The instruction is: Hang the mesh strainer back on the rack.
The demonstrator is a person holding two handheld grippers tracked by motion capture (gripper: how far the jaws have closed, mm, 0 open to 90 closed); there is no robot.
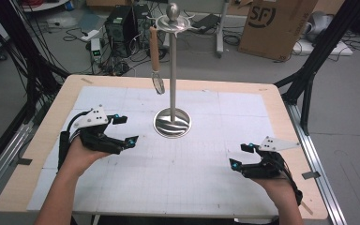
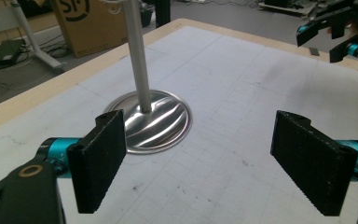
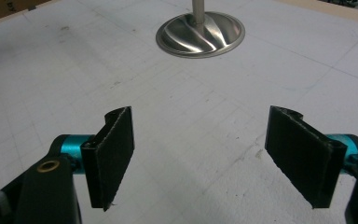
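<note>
White gridded mat [image 1: 178,164] on a wooden table [image 1: 42,136], cluttered workshop floor beyond.
A steel stand [image 1: 172,70] rises mid-table, a whisk [image 1: 156,61] hanging on it; left gripper [image 1: 124,130] and right gripper [image 1: 242,156] hover near, jaws apart, empty.

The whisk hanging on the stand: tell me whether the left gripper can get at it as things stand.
Probably yes. The left gripper is open and empty, and the whisk hangs free on the stand's left side, toward that gripper, with only bare mat between. It would have to rise, since the whisk hangs clear of the table.
</note>
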